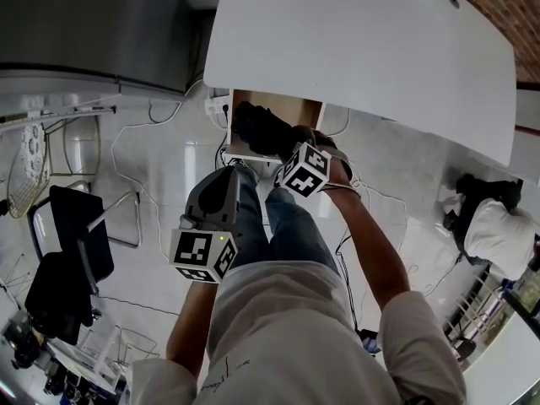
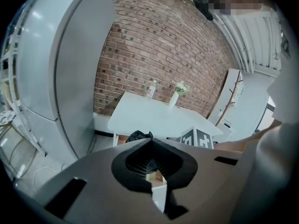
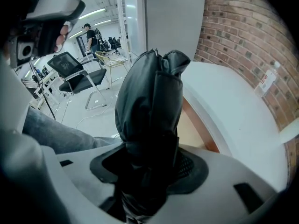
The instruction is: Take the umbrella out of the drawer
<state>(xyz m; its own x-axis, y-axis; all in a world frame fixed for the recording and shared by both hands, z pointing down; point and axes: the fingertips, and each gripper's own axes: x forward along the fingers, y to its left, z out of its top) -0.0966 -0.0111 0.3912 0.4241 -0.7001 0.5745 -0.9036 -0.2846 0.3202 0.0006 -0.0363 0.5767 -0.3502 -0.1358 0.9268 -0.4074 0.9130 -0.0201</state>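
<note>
Right gripper (image 3: 148, 164) clamped on umbrella (image 3: 149, 101), frame centre: folded, likely light, soft slick fabric over stiff core; hold mid-bundle. Left gripper (image 2: 150, 143) jaws together, empty.

A white table (image 1: 363, 49) fills the head view from twelve to two o'clock. A clear bottle (image 2: 150, 89) and a vase (image 2: 174, 98) of flowers stand on its far side, near the brick wall (image 2: 173, 45). Under its near edge, at twelve o'clock, a wooden drawer (image 1: 278, 106) stands open. On the glossy white floor (image 1: 169, 154) a black chair (image 1: 78, 241) stands at nine o'clock and a black bag (image 1: 485, 191) lies at three.
</note>
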